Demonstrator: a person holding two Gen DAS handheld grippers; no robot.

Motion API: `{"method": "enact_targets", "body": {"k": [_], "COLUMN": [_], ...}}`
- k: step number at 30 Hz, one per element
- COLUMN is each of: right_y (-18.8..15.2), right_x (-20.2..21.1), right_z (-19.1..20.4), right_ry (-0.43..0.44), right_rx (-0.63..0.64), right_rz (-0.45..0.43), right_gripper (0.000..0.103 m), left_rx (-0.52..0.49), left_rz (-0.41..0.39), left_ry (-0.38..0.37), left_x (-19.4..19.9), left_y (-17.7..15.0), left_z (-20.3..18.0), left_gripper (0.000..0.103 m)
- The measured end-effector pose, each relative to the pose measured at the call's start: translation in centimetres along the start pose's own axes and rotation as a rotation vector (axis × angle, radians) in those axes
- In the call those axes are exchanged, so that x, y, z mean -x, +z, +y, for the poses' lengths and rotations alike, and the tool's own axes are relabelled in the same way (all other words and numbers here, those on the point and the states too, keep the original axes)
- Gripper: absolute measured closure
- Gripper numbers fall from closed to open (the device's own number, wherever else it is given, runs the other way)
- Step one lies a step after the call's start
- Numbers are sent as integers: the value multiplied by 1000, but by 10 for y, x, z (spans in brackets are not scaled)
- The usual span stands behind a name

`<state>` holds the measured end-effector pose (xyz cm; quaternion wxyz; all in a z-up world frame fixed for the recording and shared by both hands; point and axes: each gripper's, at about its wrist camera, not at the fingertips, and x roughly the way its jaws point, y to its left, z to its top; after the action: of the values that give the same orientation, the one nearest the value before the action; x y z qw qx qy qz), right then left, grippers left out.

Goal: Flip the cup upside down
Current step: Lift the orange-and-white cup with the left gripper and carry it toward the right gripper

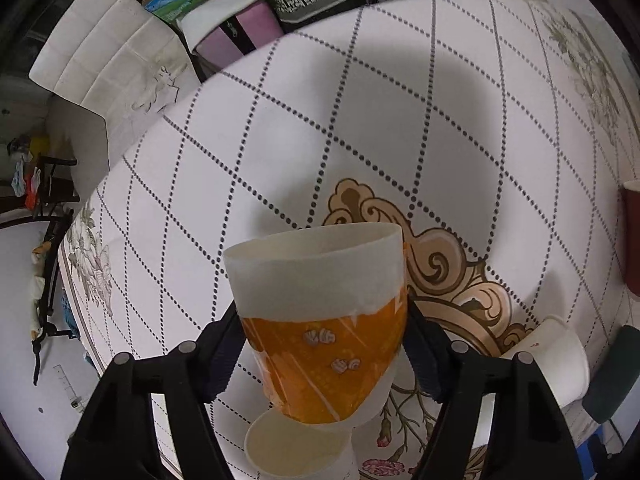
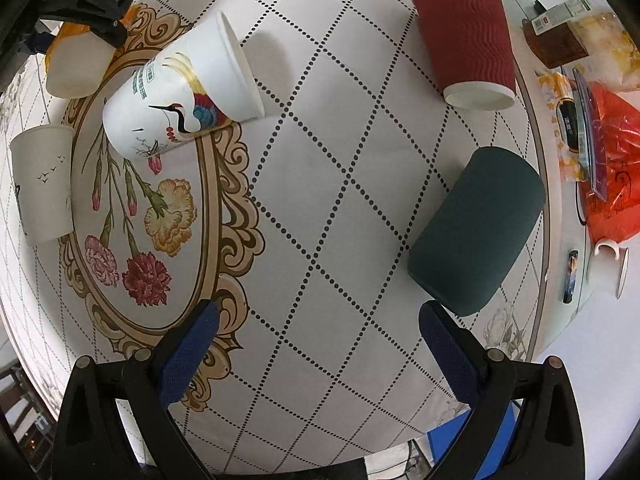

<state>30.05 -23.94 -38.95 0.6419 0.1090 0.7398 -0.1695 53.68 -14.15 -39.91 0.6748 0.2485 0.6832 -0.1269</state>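
My left gripper (image 1: 324, 344) is shut on an orange-and-white paper cup (image 1: 324, 320). The cup is held above the table, its white band and flat end pointing away from the camera. The same cup (image 2: 76, 68) and the left gripper's black body show at the top left of the right wrist view. My right gripper (image 2: 316, 336) is open and empty above the tablecloth (image 2: 320, 200). A white cup with a crane print (image 2: 184, 92) lies on its side ahead and to the left of it.
A red ribbed cup (image 2: 468, 36) stands upside down at the far right. A dark green cup (image 2: 476, 232) lies near the table's right edge. A plain white cup (image 2: 42, 184) lies at the left; another white cup (image 1: 300, 452) sits below the held cup. Clutter lies beyond the right edge.
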Motion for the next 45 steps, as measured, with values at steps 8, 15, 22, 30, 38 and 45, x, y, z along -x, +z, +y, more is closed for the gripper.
{"method": "enact_targets", "body": {"k": [8,15,22,30,38,45], "right_y": [-14,-28,-55,-92,-119,-134], "right_x": [11,25,30,17,-3,-26], "right_z": [-15,-38,-61,-85,-101,-106], "right_ry": [16,49,83,88,76,84], "right_rx": [-21,-39,-6,70,159,243], "right_rz": [-17,-39,-45,-35,-15,6], "right_gripper": [1,1,1,1,1,1], "left_rx": [35,63,137,255,379,427], "left_rz": [-90,-162,-151,-43,87,150], "left_ry": [-21,-58,-139,-244,-367,-397], "left_x": [56,114,146,125,83,52], "left_y": [-7,-36,-100,-195,-259,-287], "left_z": [6,3,-3,-28,-69,-102], "left_gripper": [33,33,33,33,33,33]}}
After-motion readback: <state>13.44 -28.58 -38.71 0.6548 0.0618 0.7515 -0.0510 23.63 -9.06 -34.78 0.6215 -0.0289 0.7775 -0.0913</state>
